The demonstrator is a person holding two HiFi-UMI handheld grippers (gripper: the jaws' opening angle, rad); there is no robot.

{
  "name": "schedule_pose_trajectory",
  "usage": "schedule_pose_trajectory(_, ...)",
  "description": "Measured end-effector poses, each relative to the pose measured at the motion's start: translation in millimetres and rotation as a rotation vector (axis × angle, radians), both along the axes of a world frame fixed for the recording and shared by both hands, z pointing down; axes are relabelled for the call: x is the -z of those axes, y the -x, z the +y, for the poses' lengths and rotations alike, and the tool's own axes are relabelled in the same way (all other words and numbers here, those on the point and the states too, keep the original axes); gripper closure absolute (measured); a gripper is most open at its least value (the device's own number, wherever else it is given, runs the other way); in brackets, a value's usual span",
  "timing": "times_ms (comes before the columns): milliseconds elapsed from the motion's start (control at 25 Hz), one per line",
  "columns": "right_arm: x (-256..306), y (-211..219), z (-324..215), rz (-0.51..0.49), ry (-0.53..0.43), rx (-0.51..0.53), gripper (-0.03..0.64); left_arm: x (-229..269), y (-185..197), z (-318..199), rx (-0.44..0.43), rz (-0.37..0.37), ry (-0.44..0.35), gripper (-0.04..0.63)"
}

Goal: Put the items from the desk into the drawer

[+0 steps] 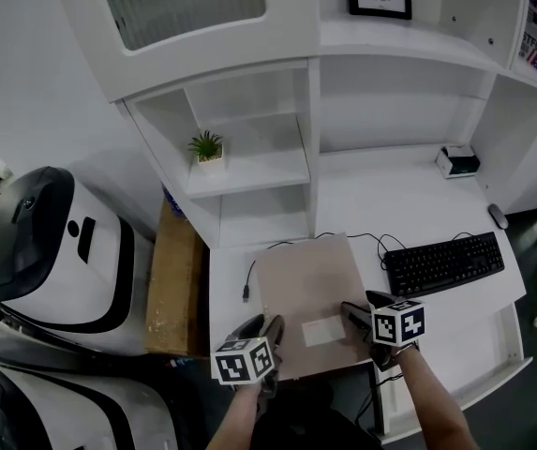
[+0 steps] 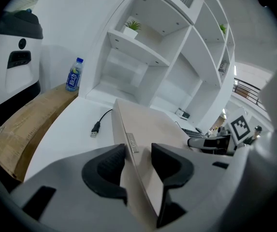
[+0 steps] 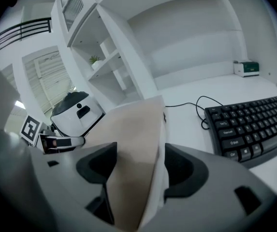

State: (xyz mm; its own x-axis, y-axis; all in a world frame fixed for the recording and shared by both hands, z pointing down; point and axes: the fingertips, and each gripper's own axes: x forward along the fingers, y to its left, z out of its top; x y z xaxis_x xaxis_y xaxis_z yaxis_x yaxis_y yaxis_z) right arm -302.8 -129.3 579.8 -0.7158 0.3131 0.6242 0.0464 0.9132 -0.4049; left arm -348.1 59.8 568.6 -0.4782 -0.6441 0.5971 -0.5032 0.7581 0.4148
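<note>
The flat beige package point(image 1: 301, 289) lies on the white desk point(image 1: 399, 204) at lower centre of the head view, left of the keyboard point(image 1: 443, 262). The left gripper point(image 2: 138, 151) is clenched on its near left edge. The right gripper point(image 3: 136, 153) straddles its near right edge with jaws spread, released.

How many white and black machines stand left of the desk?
2: one machine beside the cardboard box, a second machine nearer the camera, cut off at the corner. More may be hidden.
</note>
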Motion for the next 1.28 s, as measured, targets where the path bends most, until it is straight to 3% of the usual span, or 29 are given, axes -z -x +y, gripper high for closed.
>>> schedule_pose_trajectory(160,-2.5,0.0,1.2,0.021,0.047,-0.019,0.323,-0.6,0.9,0.3,0.004,0.013,-0.015,0.423)
schedule_pose_trajectory(480,5.4,-13.7,6.9,0.022,0.018,-0.061,0.337,4.3,-3.1,1.7,-0.030,0.024,-0.014,0.434)
schedule_pose_trajectory(760,23.1,-42.7,12.2,-0.004,0.014,-0.176,0.339,25.4,-9.7,-2.3,-0.162,-0.037,-0.010,0.436)
schedule_pose_trajectory(1280,59.0,-120.1,9.1,-0.083,-0.010,-0.518,0.341,63.1,-35.6,-38.0,-0.440,-0.136,-0.064,0.437)
